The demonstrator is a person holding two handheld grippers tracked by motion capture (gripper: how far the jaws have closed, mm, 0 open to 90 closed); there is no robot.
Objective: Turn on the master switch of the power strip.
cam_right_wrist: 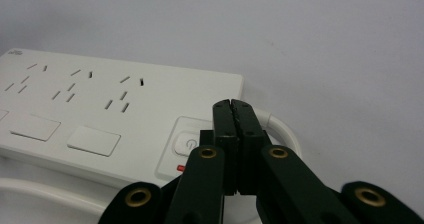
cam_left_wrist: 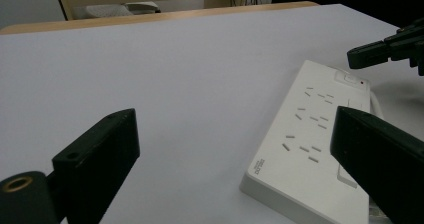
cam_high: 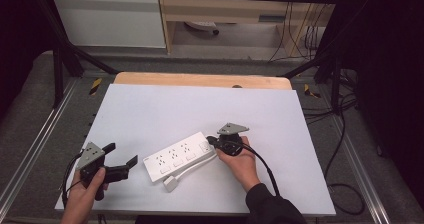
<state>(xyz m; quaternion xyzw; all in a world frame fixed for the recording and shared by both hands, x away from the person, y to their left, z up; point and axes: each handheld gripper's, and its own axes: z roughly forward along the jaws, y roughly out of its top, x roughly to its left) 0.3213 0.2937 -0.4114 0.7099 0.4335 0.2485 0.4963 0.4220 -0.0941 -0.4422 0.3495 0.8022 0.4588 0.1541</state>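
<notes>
Nearest the lens in the right gripper view: two black jaws pressed flat together, nothing pinched between them, so the right gripper (cam_right_wrist: 233, 104) is fully closed. Tips hovering right over the switch end of the long white plastic power strip (cam_right_wrist: 100, 114), just above the square rocker switch with the power symbol (cam_right_wrist: 187, 145). Can't tell if the tips actually touch the strip, looks super close though. Tiny red indicator light (cam_right_wrist: 180, 168) just left of the jaws, down by the switch. Thick white cable (cam_right_wrist: 282, 129) curling out from the strip's end right behind the jaw tips, then looping back along the near side. Three rows of sockets stretching away to the left of the jaws.

Over in the left gripper view: jaws spread wide, plain white tabletop (cam_left_wrist: 175, 69) between them, nothing gripped. Left gripper (cam_left_wrist: 235, 144) sitting well short of the strip, whose near corner lies just inside the right-hand jaw. Beyond that, at the strip's far end, the closed black tips of the other gripper poking in from the right.

From the high view: left gripper (cam_high: 122, 159) held low at the near left part of the table, apart from the strip; white flat plug (cam_high: 171, 183) lying just beside the strip's near edge, between the two hands. Right gripper (cam_high: 210, 140) at the strip's far right end. Wooden table edge (cam_high: 200, 79) at the back.
</notes>
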